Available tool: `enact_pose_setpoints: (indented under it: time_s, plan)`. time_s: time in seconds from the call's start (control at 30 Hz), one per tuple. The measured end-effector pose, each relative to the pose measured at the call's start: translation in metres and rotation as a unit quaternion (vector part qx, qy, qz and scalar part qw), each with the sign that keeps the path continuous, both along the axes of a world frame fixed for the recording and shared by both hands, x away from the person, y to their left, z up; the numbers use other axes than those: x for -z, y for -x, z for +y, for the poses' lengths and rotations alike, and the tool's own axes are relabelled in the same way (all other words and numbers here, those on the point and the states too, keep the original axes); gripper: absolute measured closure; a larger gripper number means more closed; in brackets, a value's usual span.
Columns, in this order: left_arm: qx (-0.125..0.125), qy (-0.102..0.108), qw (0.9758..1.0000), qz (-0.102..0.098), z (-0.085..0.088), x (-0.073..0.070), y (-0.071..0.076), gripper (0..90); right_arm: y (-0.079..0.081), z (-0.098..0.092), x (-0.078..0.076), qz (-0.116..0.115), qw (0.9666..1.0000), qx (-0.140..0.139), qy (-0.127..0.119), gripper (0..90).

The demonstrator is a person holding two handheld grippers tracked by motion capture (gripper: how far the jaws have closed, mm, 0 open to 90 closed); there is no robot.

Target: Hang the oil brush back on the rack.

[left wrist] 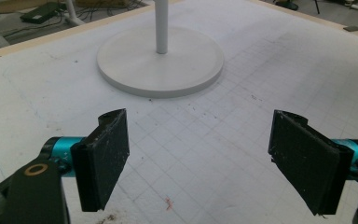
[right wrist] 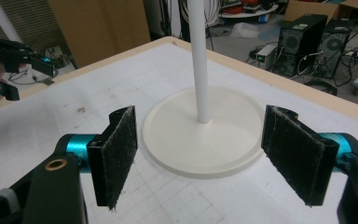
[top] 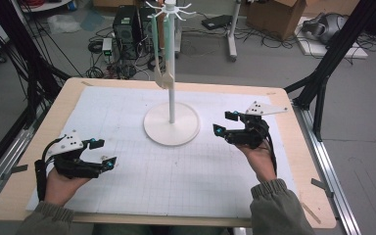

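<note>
A white stand (top: 171, 128) with a round base and a thin pole rises at the middle of the table; its base also lies ahead in the left gripper view (left wrist: 161, 63) and the right gripper view (right wrist: 200, 135). From the hooks at its top hang two long pale utensils (top: 160, 73). My left gripper (top: 103, 152) rests at the near left of the mat, open, with nothing between its pads (left wrist: 200, 158). My right gripper (top: 225, 123) sits just right of the base, pointing at it, open and holding nothing (right wrist: 200, 156).
A white gridded mat (top: 191, 166) covers the wooden table (top: 68, 93). Black frame posts (top: 323, 73) stand at both sides. Computer towers (top: 127, 29), cables and a cardboard box (top: 274, 14) are on the floor beyond the far edge.
</note>
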State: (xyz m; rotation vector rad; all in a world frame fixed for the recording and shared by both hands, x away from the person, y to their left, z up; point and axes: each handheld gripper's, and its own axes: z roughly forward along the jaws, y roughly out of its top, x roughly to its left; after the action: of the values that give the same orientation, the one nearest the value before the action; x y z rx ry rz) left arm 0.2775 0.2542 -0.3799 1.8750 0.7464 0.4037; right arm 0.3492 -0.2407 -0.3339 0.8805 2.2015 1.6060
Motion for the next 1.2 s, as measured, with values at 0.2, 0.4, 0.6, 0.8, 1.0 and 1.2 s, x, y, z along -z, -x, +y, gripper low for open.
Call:
enact_pose_setpoints:
  time_s: [0.2, 0.4, 0.6, 0.8, 1.0, 1.2]
  plan:
    - [-0.003, -0.001, 1.0000, 0.003, 0.001, 0.001, -0.001, 20.3, 0.006, -0.006, 0.008, 0.003, 0.9999, 0.004, 0.009, 25.3]
    - [-0.007, -0.002, 1.0000, 0.003, 0.002, 0.001, -0.001, 19.1, 0.012, -0.011, 0.016, 0.011, 0.9997, 0.008, 0.018, 22.9]
    - [-0.010, -0.002, 0.9999, 0.004, 0.002, 0.001, -0.001, 17.6, 0.018, -0.013, 0.018, 0.008, 0.9998, 0.010, 0.018, 22.6]
    - [-0.013, -0.003, 0.9999, 0.007, 0.003, 0.003, -0.001, 16.1, 0.026, -0.016, 0.024, 0.003, 0.9995, 0.009, 0.029, 22.3]
    - [-0.012, -0.008, 0.9999, 0.008, 0.003, 0.004, -0.001, 16.1, 0.034, -0.020, 0.030, 0.004, 0.9994, 0.010, 0.033, 22.4]
    - [-0.016, -0.006, 0.9998, 0.009, 0.004, 0.004, -0.001, 16.1, 0.041, -0.026, 0.038, 0.007, 0.9991, 0.017, 0.038, 22.3]
